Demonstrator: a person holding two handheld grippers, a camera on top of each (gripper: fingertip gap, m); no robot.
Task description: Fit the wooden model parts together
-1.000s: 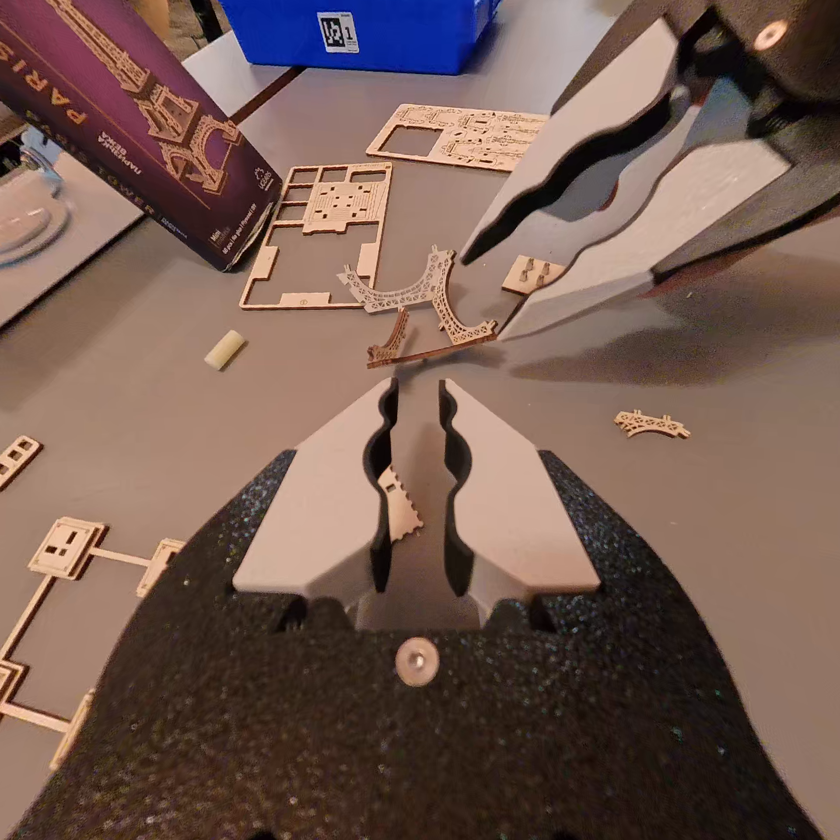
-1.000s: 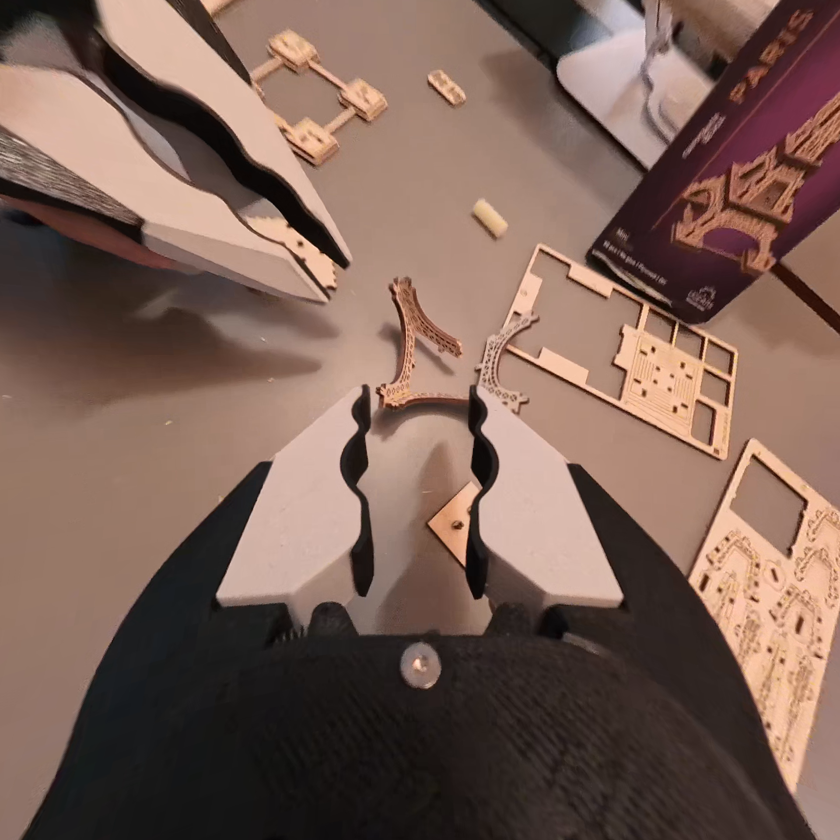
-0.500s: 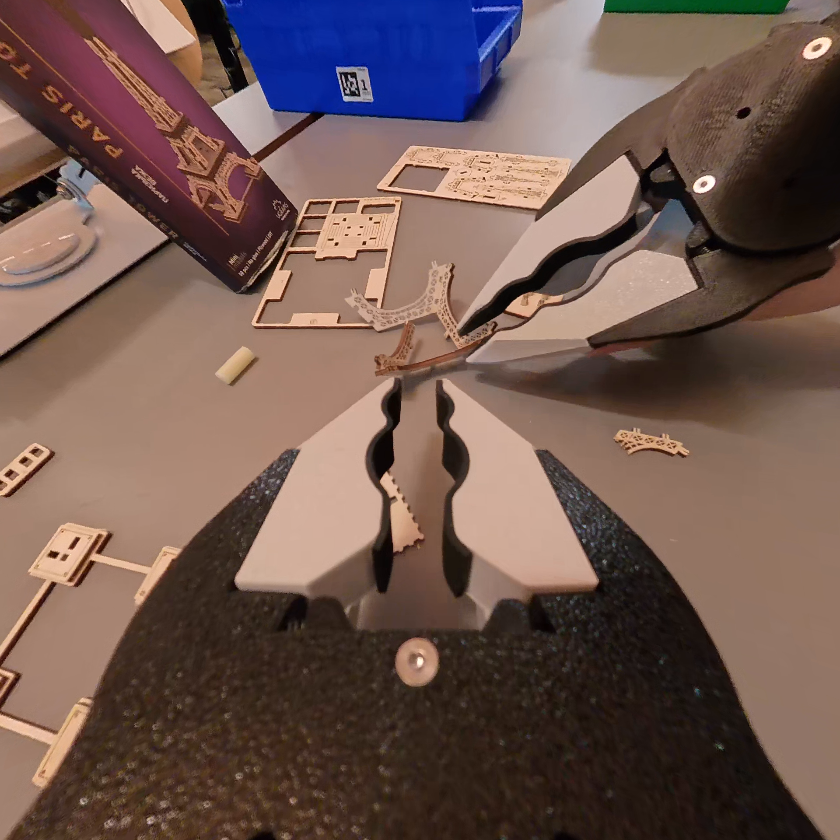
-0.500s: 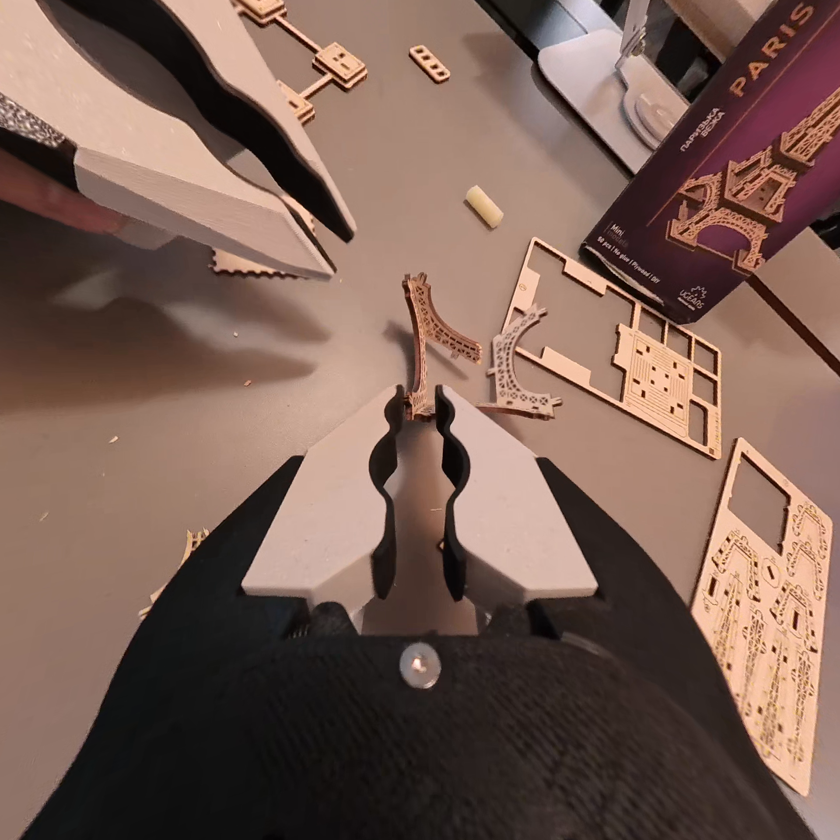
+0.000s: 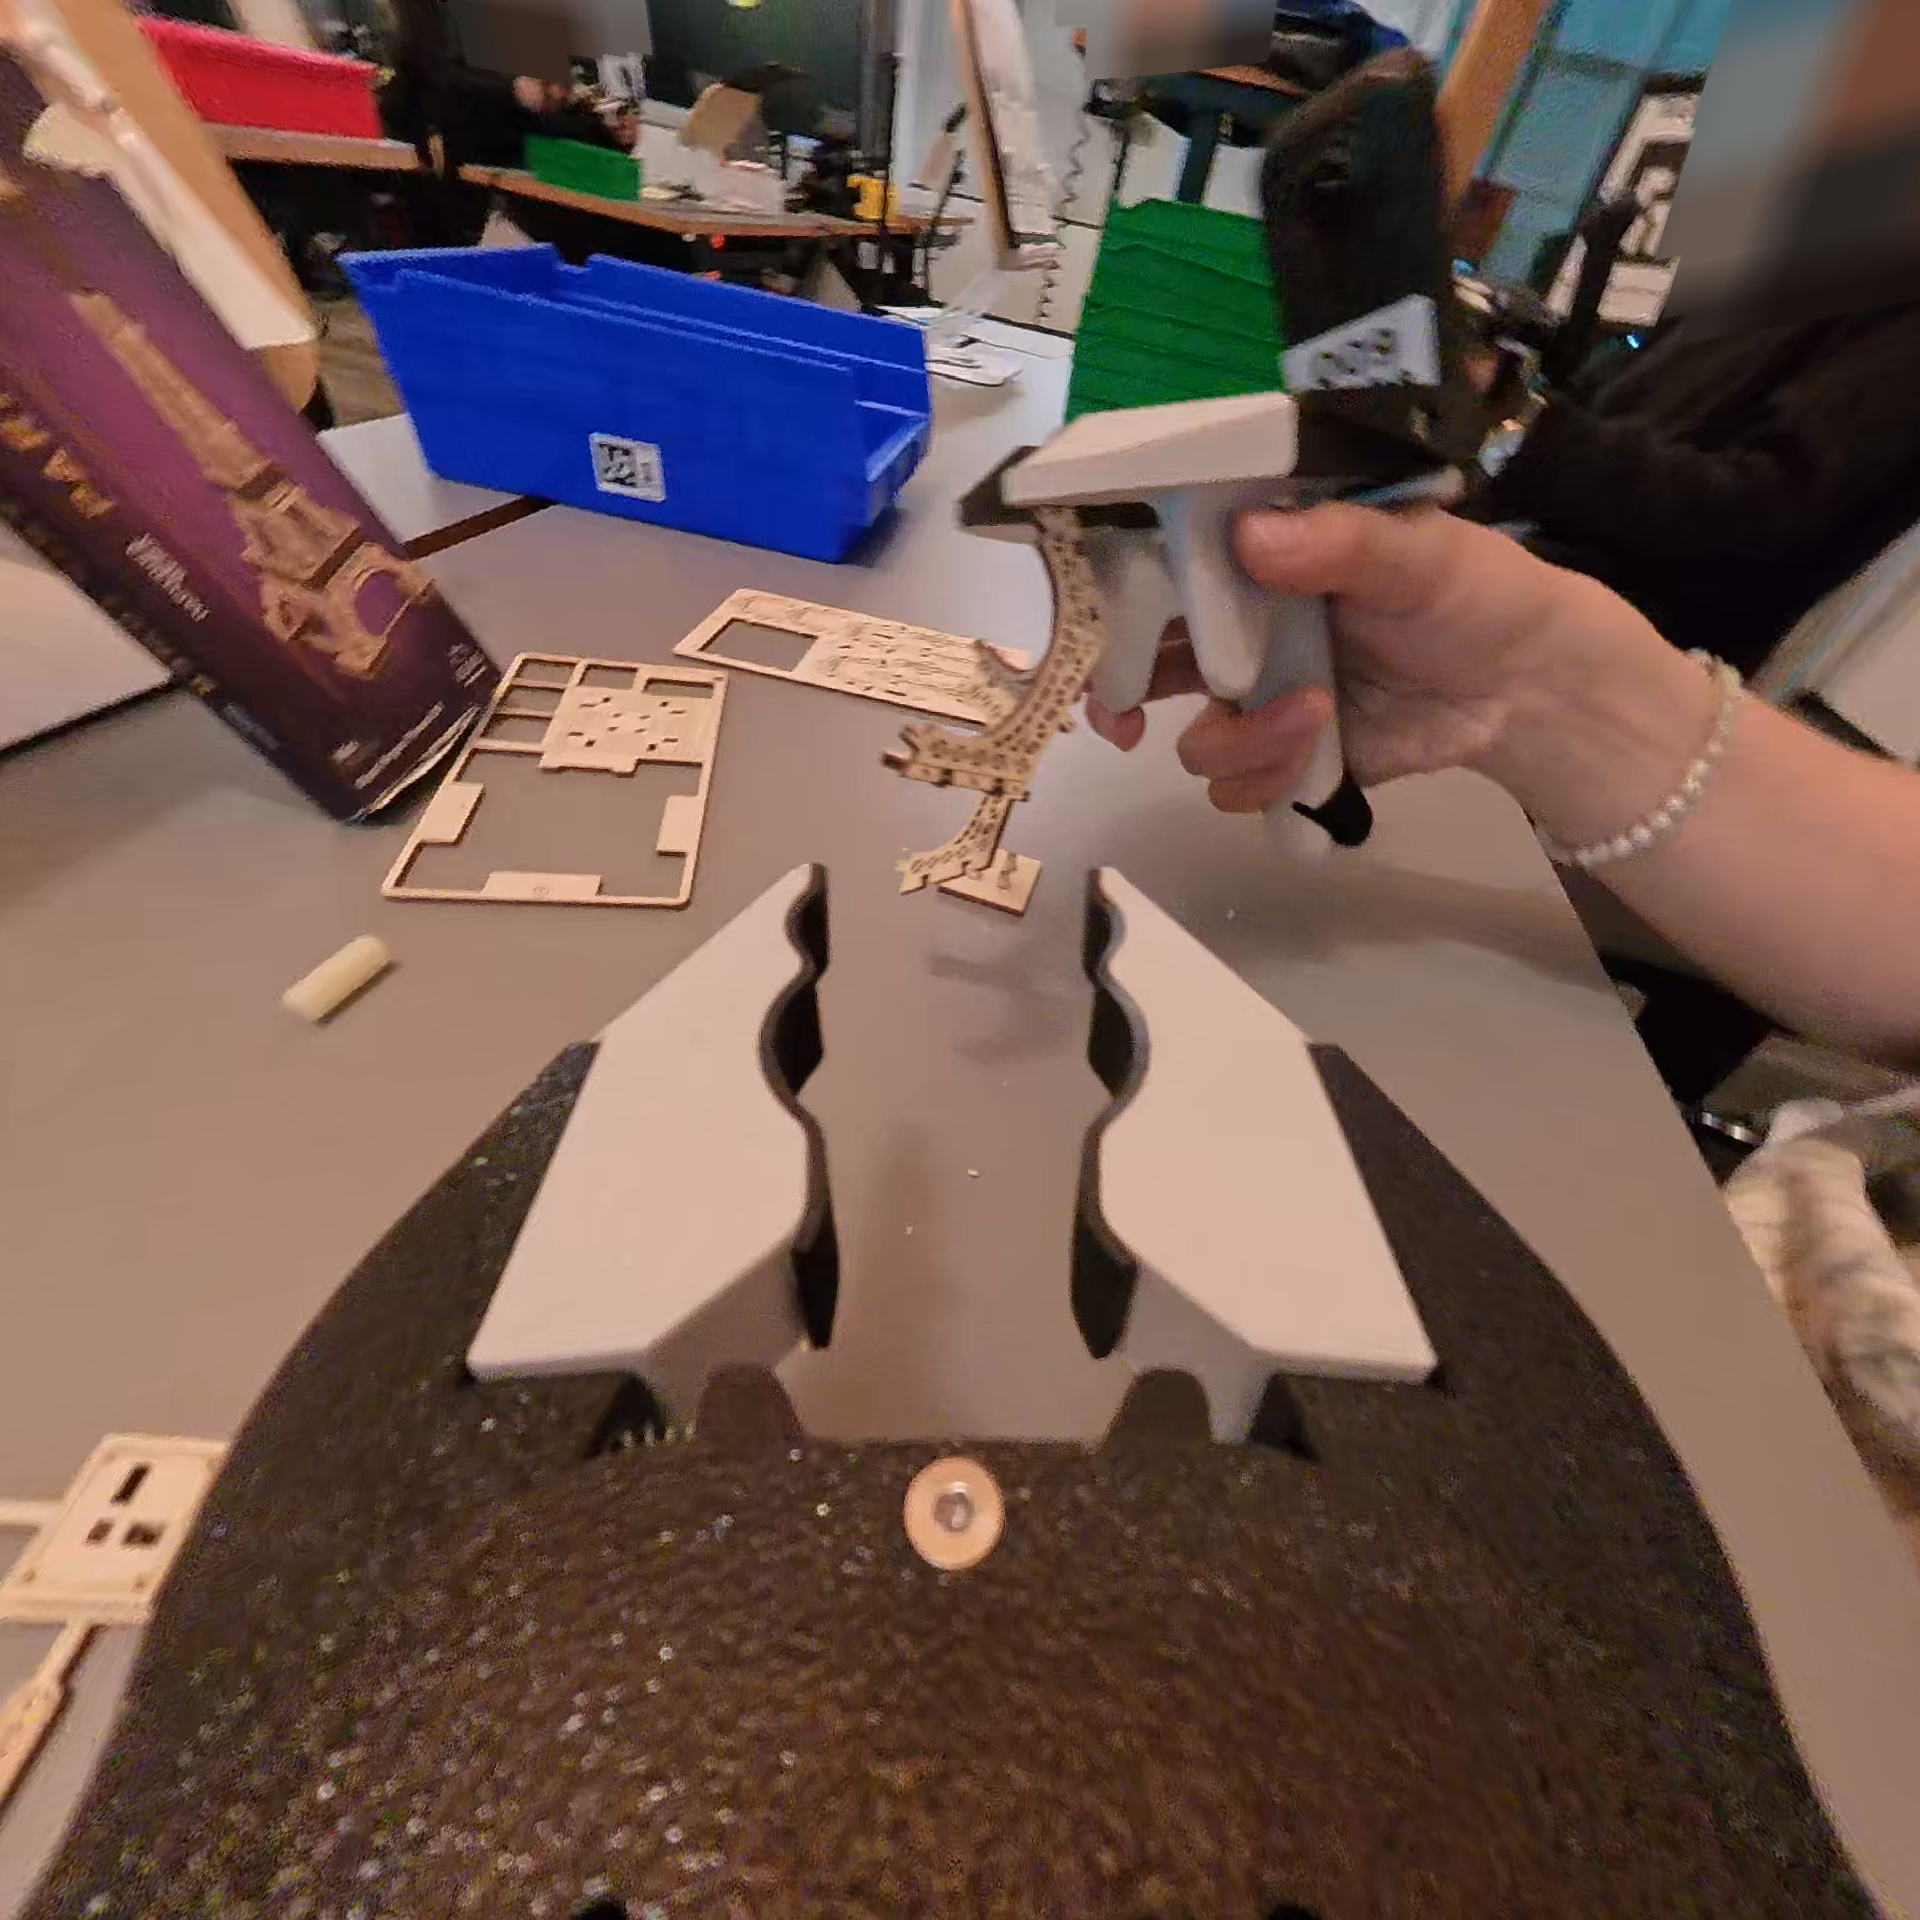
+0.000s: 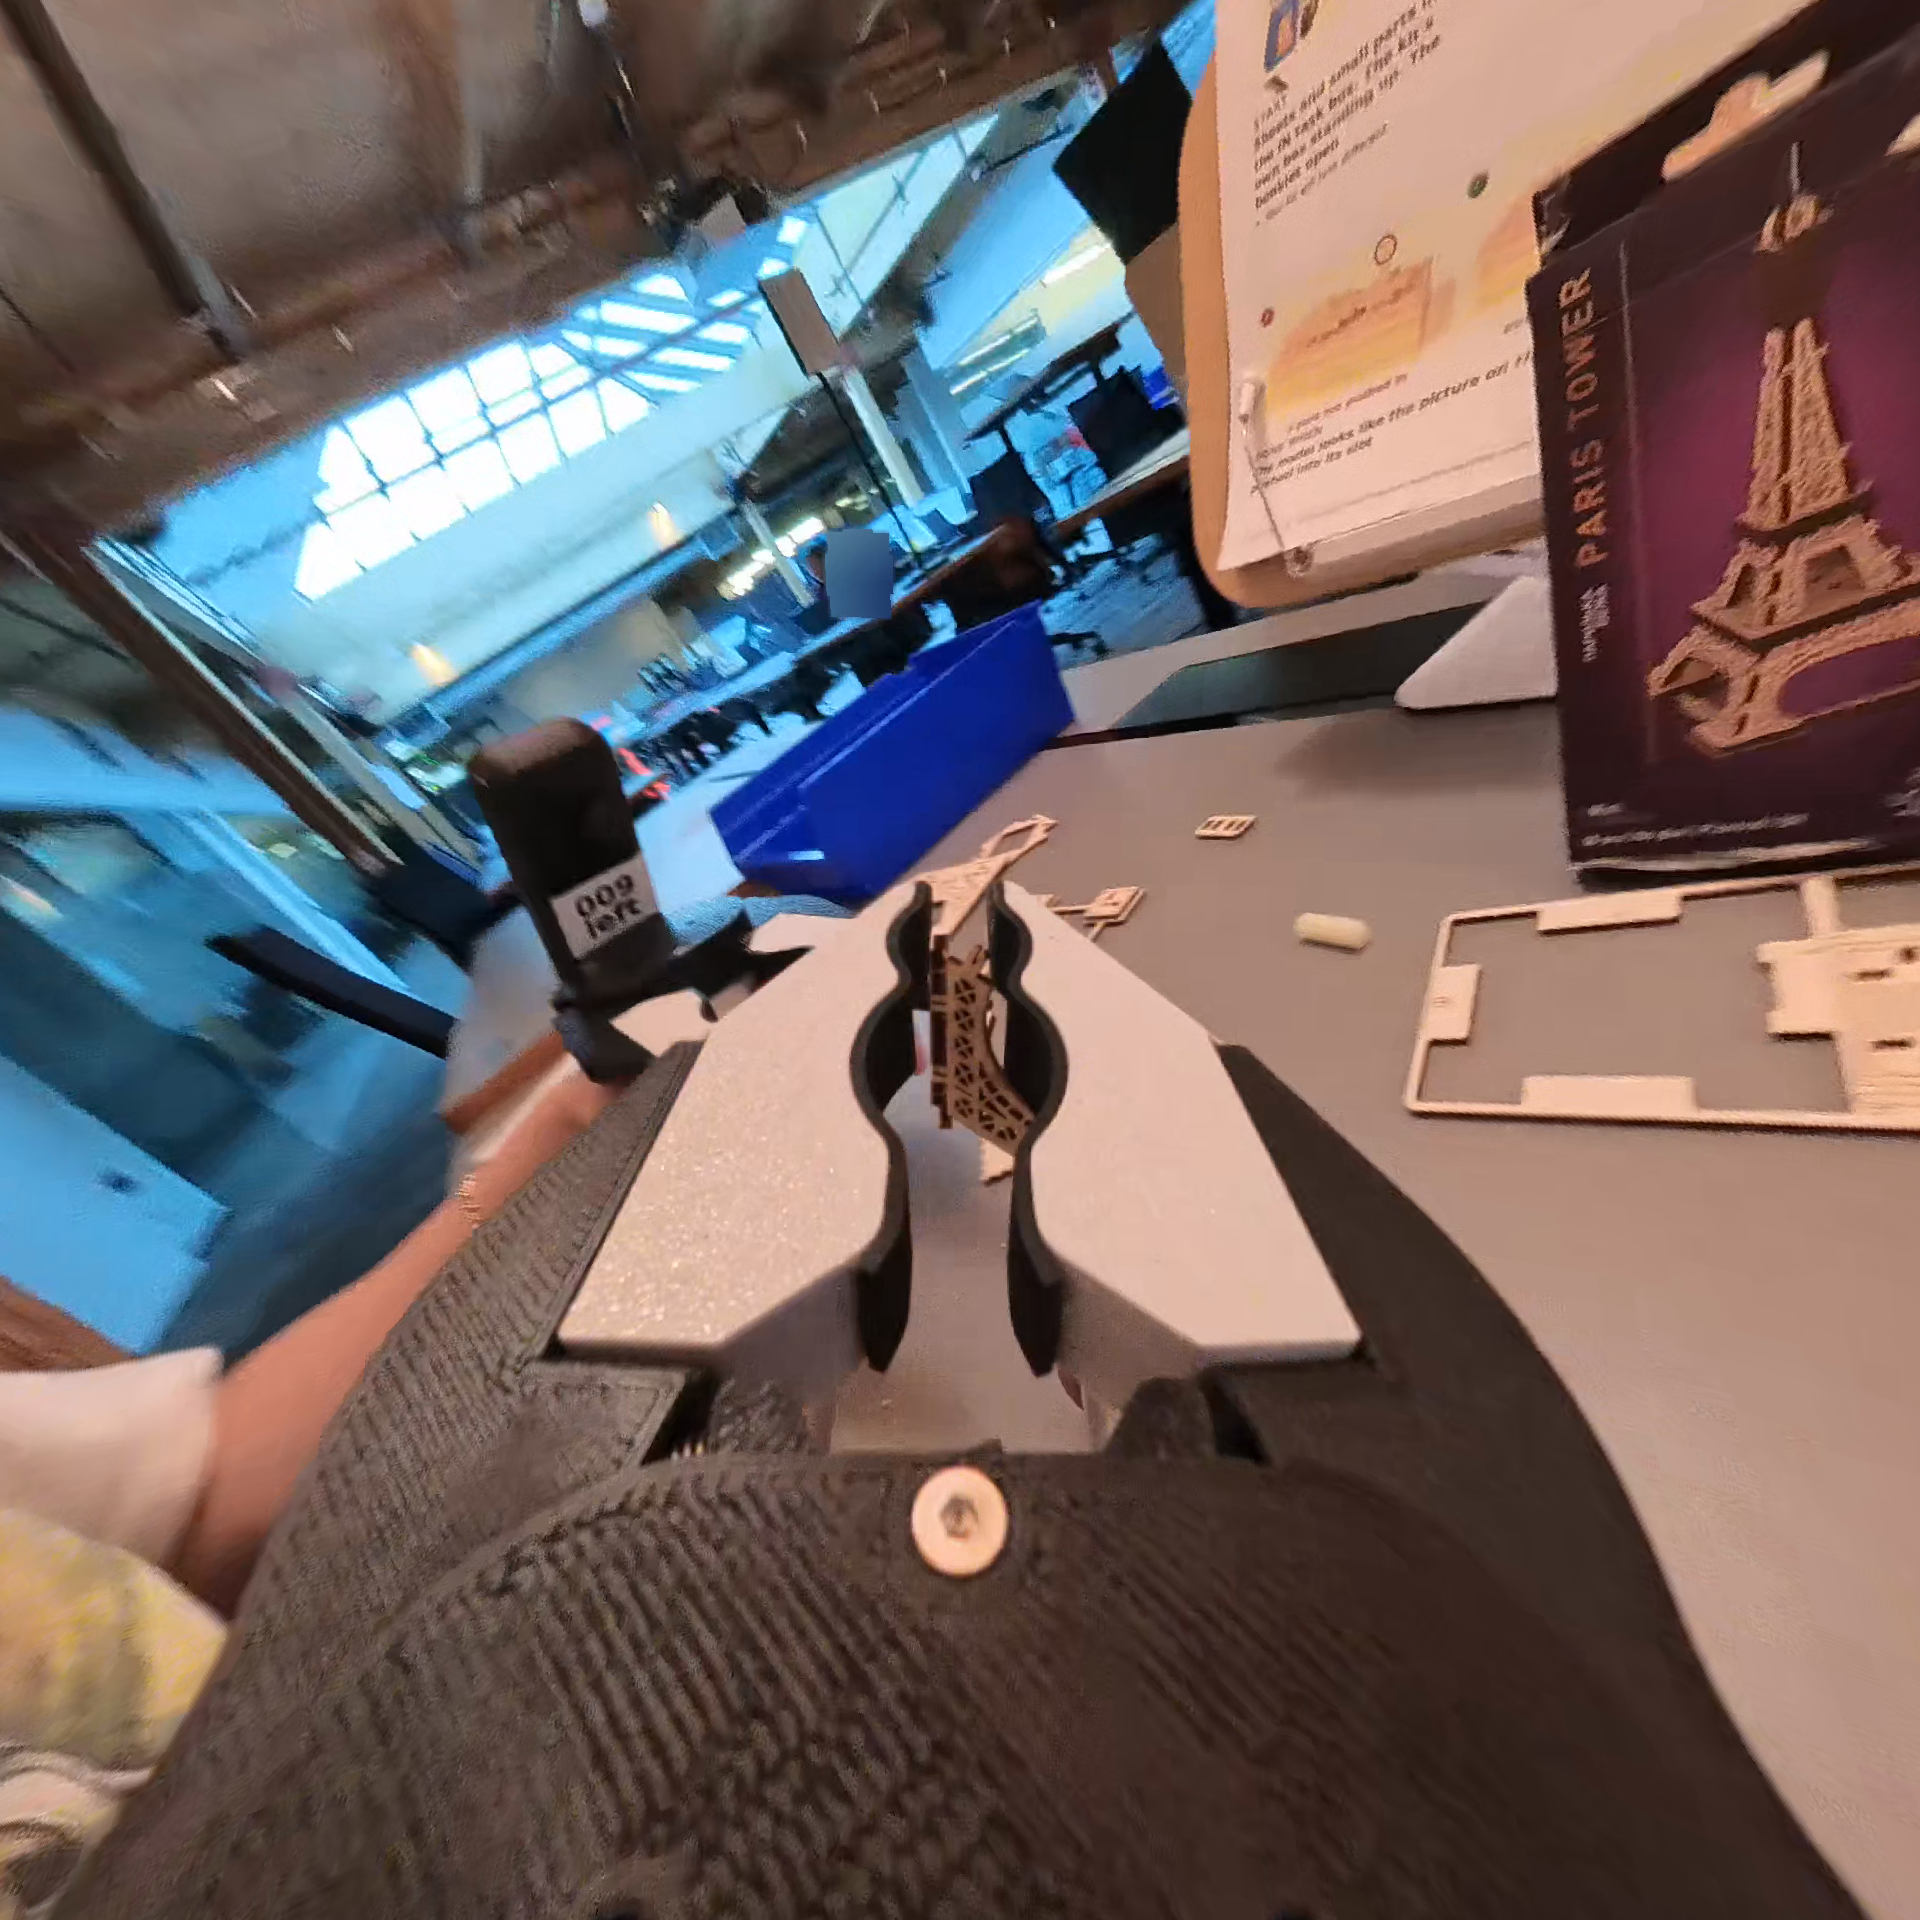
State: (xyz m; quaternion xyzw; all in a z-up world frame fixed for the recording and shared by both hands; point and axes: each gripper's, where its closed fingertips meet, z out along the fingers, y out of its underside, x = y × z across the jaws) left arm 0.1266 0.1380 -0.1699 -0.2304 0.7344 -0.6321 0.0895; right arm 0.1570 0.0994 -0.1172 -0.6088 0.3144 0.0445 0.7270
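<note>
Room: busy workshop, blurred behind.
Bench [image 5: 1299, 1039]: grey, littered with kit.
Clutter: blue bin [image 5: 644, 405], purple box [image 5: 208, 540], part frame [image 5: 561, 790], pale peg [image 5: 338, 977].
Left tongs [image 5: 951, 904]: spread wide, empty.
Right tongs [image 6: 956, 914]: clenched on lattice leg assembly [image 5: 1023, 707], lifted off bench.

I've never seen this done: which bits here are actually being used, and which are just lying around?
In use:
- right gripper, shut on the latticed wooden assembly
- left gripper, open, empty

Lying about:
- purple box
- blue bin
- punched-out wooden sheet
- pale cylinder
</note>
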